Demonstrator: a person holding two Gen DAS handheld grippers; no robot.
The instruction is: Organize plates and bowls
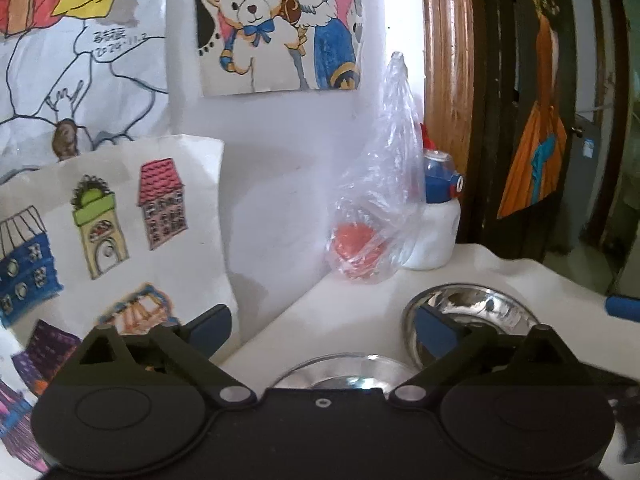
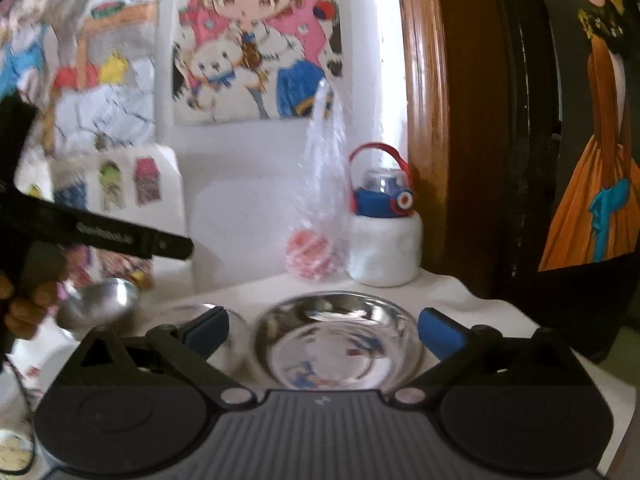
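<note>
You are hovering your right gripper (image 2: 323,330), fingers spread wide and empty, over the steel bowl (image 2: 338,338) at twelve o'clock, while your left gripper (image 1: 323,330), equally wide, is nearing the plate (image 1: 344,374); next, I judge, pinch a rim for stacking.

Clear plastic bag (image 2: 320,184) w/ a red ball (image 2: 307,255) inside is standing ahead of the gripper, leaning by a white water bottle (image 2: 385,236) just to its right. Kids' drawings (image 1: 276,24) are hanging on the wall beyond; tote bag (image 1: 108,224) is sitting front-left.
</note>
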